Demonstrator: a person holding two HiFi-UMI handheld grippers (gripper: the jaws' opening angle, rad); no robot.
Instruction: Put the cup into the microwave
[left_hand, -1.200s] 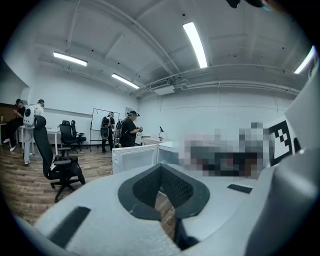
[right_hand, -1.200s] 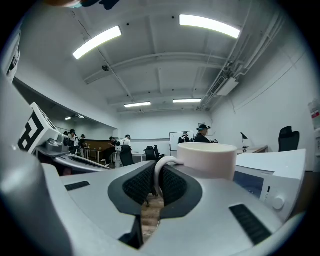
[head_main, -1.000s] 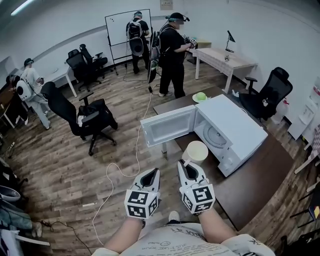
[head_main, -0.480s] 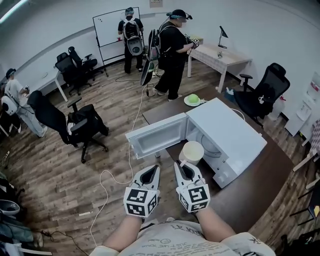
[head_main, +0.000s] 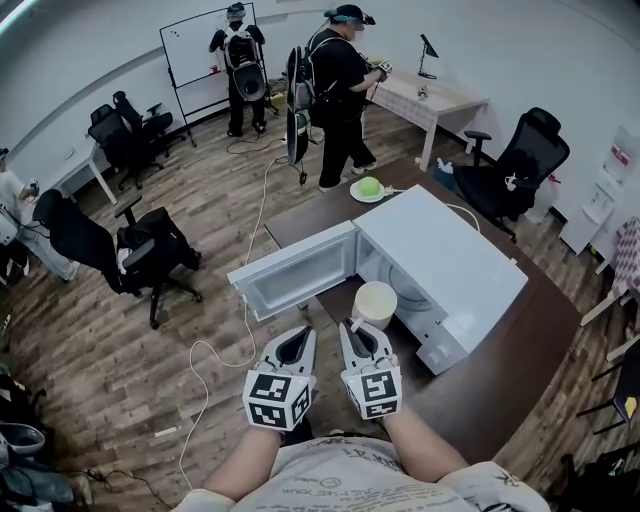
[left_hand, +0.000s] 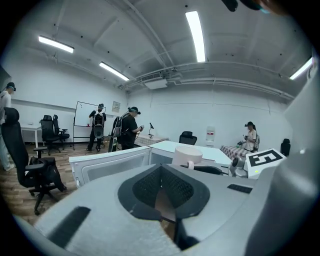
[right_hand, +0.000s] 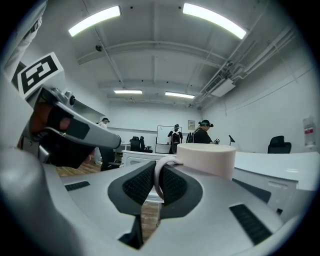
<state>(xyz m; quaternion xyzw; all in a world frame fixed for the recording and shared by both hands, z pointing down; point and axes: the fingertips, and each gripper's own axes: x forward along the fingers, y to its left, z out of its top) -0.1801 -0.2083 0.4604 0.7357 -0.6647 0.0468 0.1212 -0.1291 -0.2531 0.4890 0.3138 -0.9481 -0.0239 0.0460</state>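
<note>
Cream-coloured cup (head_main: 375, 303), held upright by its handle in the right gripper (head_main: 357, 327), just in front of the open mouth of the white microwave (head_main: 441, 262) and not yet inside it. In the right gripper view the two dark ribbed pads (right_hand: 137, 184) are closed on the thin loop of the handle (right_hand: 158, 176), and the cup body (right_hand: 206, 160) stands beyond the jaw tips. The left gripper (head_main: 297, 338) hangs just left of the right one, near the person. Its jaws are drawn together to a narrow slit with nothing between them, as the left gripper view shows (left_hand: 161, 189); the cup (left_hand: 187, 155) appears there to the right and farther off.

The microwave sits on a dark brown table (head_main: 497, 377). Its door (head_main: 296, 270) is swung wide to the left, and the round turntable (head_main: 408, 296) shows partly behind the cup. At the far end of the table lies a green object on a pale plate (head_main: 369, 188).

On the wood floor (head_main: 110, 350), a white cable (head_main: 216, 340) runs at left. A black office chair (head_main: 150, 255) stands far left and another (head_main: 513, 178) far right. Two people with backpacks (head_main: 335, 90) stand at the far side, near a whiteboard (head_main: 192, 45) and a light desk (head_main: 432, 100).
</note>
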